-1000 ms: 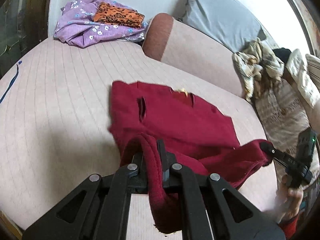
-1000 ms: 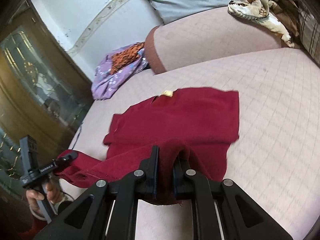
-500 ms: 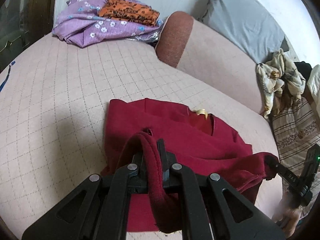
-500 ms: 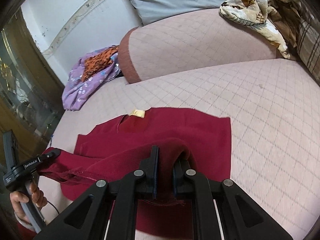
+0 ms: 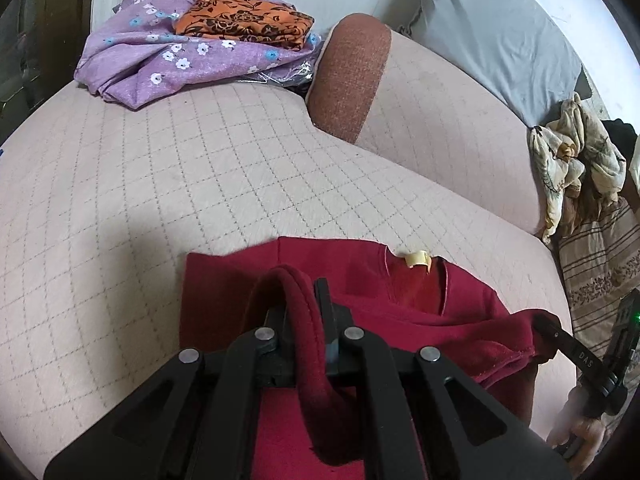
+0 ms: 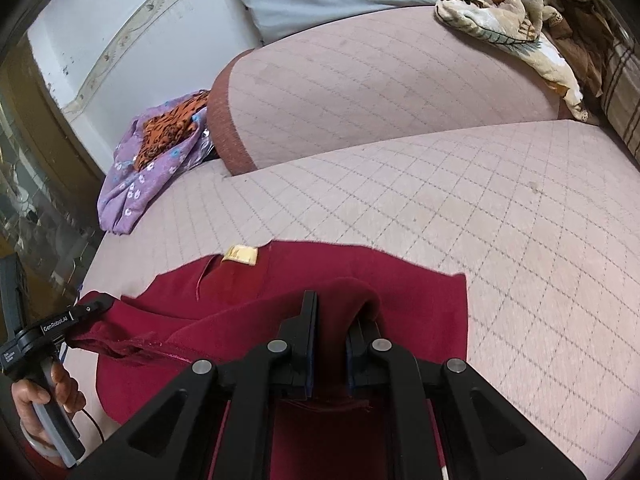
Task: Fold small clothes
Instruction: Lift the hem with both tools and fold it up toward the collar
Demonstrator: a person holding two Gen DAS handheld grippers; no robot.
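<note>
Left wrist view shows one red garment [image 5: 472, 312] lying on a quilted pink bed [image 5: 200, 184], its near hem lifted. Two grippers hold that hem: left gripper [image 5: 304, 312] fingers clenched on a fold, right gripper [image 6: 332, 332] fingers clenched on another. One purple cloth [image 5: 168, 64] and one grey pillow [image 5: 496, 36] lie by the wall.
</note>
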